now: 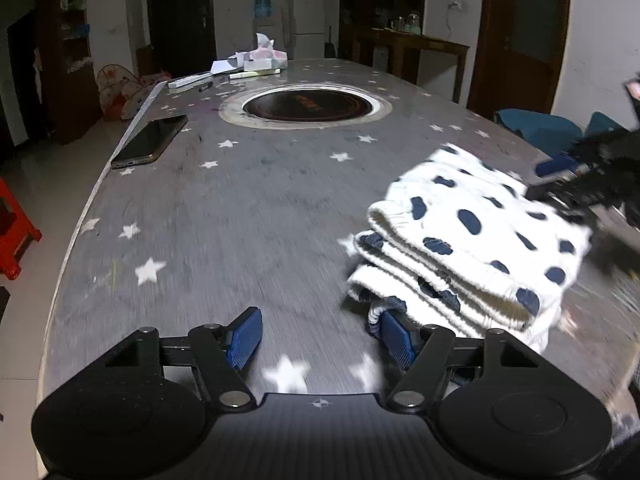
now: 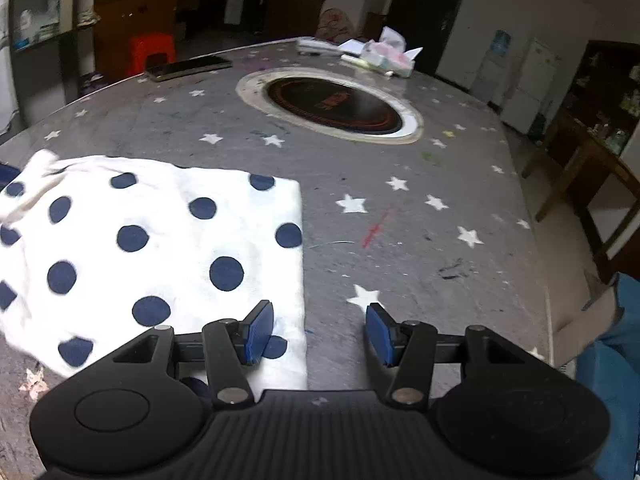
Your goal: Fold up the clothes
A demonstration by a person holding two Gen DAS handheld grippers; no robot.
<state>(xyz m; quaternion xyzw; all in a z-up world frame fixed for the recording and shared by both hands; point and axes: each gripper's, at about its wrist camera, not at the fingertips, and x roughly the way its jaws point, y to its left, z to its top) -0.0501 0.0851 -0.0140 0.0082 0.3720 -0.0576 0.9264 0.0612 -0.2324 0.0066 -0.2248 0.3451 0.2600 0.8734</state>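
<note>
Polka-dot garment (image 1: 476,236) lies folded on the table (image 1: 248,216); left tongs (image 1: 320,340) and right tongs (image 2: 318,334) gape empty

The folded garment (image 2: 160,240) is seen as soft white knit cloth with navy dots and ribbed edges. The desk (image 1: 240,220) is covered in matt grey, scuffed, star-printed sheet. The fingers (image 1: 245,338) are faced with ridged blue plastic on matt black plastic arms. The phone (image 1: 150,142) looks glossy.
</note>
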